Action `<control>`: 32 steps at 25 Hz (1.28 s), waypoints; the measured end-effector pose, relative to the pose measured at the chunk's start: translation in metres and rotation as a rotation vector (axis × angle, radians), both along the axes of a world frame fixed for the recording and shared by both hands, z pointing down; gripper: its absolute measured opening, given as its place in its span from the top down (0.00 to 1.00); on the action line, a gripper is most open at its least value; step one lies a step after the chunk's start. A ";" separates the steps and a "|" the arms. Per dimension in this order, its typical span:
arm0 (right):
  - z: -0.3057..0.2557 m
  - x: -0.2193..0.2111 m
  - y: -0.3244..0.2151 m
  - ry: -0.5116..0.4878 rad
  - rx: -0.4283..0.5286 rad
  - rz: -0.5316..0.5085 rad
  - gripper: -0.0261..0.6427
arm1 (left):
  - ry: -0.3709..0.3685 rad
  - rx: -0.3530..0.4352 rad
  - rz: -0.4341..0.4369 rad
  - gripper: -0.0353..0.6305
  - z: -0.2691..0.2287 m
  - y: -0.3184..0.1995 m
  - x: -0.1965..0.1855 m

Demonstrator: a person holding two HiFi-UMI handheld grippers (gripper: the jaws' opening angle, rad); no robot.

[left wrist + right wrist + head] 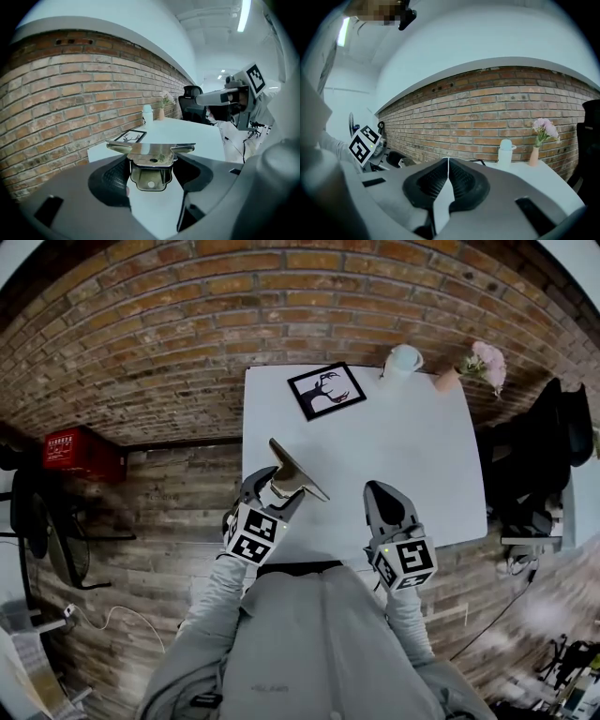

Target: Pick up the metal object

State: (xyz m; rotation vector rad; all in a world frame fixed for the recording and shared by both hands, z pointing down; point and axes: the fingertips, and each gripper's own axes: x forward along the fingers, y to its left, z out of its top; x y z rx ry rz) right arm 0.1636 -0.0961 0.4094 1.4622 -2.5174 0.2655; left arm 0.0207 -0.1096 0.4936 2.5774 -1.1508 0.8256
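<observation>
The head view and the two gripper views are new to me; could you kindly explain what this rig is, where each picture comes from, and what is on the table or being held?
There is no robot here: a person holds a hand-operated gripper in each hand. The top-down picture comes from a camera on the person's head. The other two come from cameras riding on each gripper, looking along its jaws. The left gripper has its jaws closed on a bent metal bracket. The right gripper has its jaws together with nothing between them. On the white table are a framed deer picture, a white cup and a small vase of pink flowers.
</observation>
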 end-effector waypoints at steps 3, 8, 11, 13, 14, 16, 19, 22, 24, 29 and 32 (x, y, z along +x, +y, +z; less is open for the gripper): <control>-0.007 0.002 -0.002 -0.004 0.021 -0.002 0.92 | 0.028 0.035 -0.026 0.50 -0.019 0.000 -0.002; -0.016 0.003 -0.013 -0.002 0.060 -0.021 0.92 | 0.072 0.079 -0.078 0.50 -0.044 -0.003 -0.010; -0.019 0.004 -0.017 0.002 0.066 -0.029 0.93 | 0.106 0.091 -0.113 0.50 -0.054 -0.002 -0.013; -0.020 0.004 -0.020 0.004 0.068 -0.034 0.92 | 0.133 0.100 -0.143 0.50 -0.060 -0.002 -0.018; -0.021 0.003 -0.022 0.004 0.071 -0.036 0.92 | 0.152 0.105 -0.159 0.50 -0.063 -0.002 -0.020; -0.023 0.002 -0.026 0.007 0.078 -0.043 0.93 | 0.194 0.116 -0.192 0.50 -0.073 -0.004 -0.024; -0.027 0.000 -0.031 0.012 0.088 -0.056 0.93 | 0.226 0.133 -0.226 0.50 -0.084 -0.004 -0.031; -0.029 -0.001 -0.033 0.016 0.095 -0.067 0.93 | 0.241 0.150 -0.255 0.50 -0.094 -0.003 -0.040; -0.029 -0.002 -0.034 0.017 0.099 -0.071 0.93 | 0.254 0.155 -0.280 0.50 -0.100 -0.003 -0.046; -0.027 -0.002 -0.035 0.026 0.101 -0.074 0.93 | 0.315 0.162 -0.337 0.50 -0.110 0.000 -0.059; -0.027 -0.001 -0.038 0.030 0.101 -0.066 0.93 | 0.323 0.173 -0.357 0.50 -0.108 0.000 -0.065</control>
